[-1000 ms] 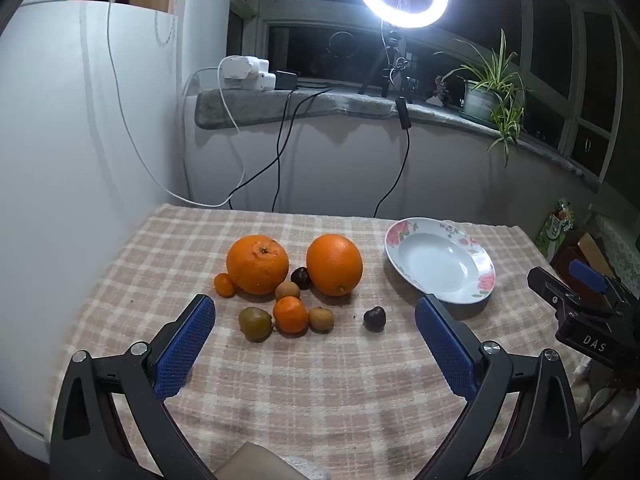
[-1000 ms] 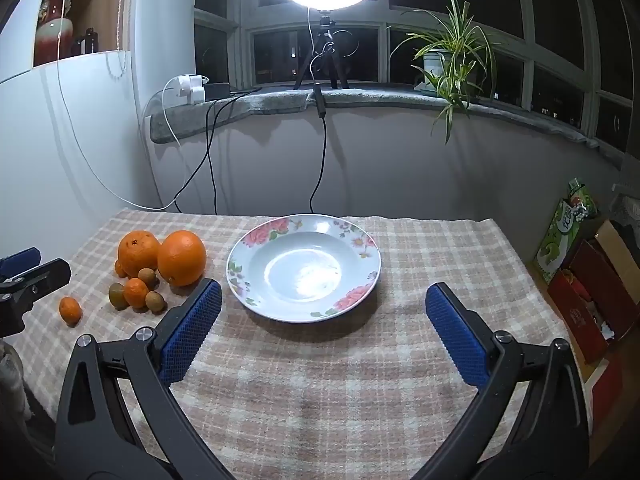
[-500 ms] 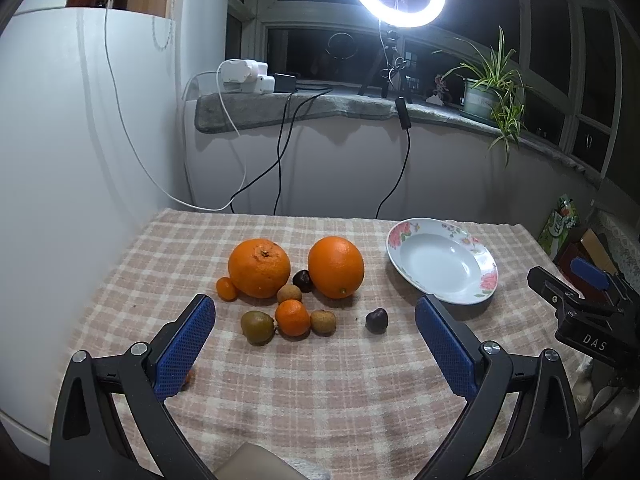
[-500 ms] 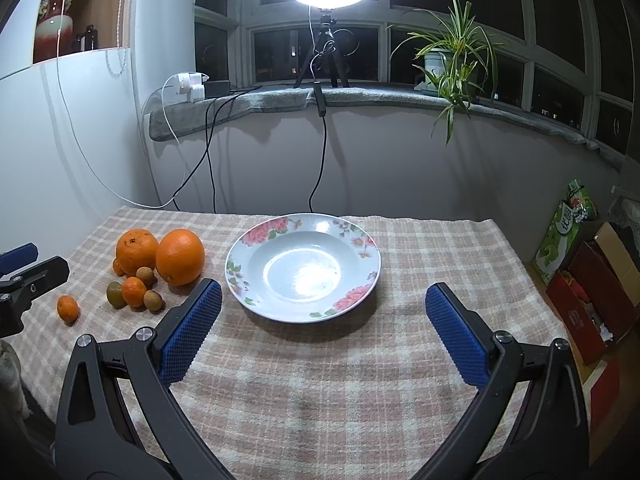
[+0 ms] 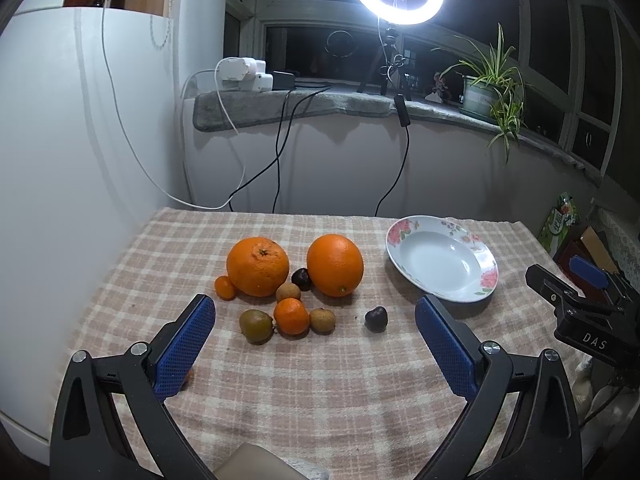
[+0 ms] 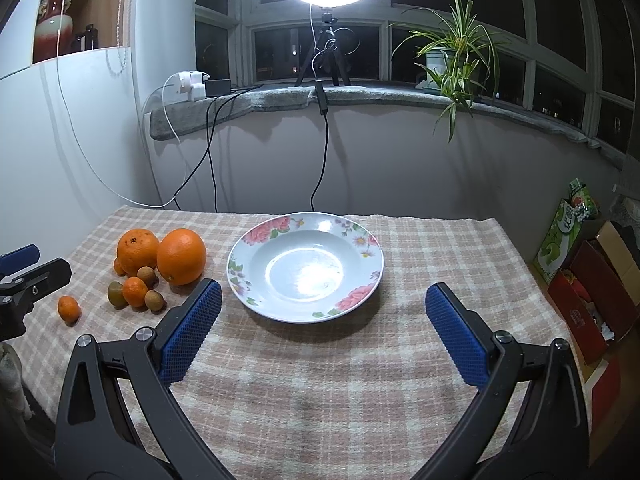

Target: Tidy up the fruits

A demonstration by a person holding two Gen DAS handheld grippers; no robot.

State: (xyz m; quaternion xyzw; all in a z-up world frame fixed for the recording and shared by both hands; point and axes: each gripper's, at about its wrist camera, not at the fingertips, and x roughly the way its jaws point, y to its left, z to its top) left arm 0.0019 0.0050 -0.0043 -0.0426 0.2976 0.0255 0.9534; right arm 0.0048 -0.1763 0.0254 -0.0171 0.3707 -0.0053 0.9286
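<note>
On the checked pink-and-cream tablecloth (image 5: 320, 400), two large round oranges (image 5: 257, 266) (image 5: 335, 265) lie side by side, with a dark round chestnut (image 5: 301, 279) between them. Before them lies a row of small fruits, among them a small round tangerine (image 5: 291, 316). The flower-rimmed white ceramic plate (image 5: 486, 280) lies to their right, well apart.

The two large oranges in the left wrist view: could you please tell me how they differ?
The left orange is rounder, with bumpy skin and its stem scar facing up. The right orange is taller, more oval and smoother, with its navel low at the front. Both rest on the checked cloth, untouched.
</note>
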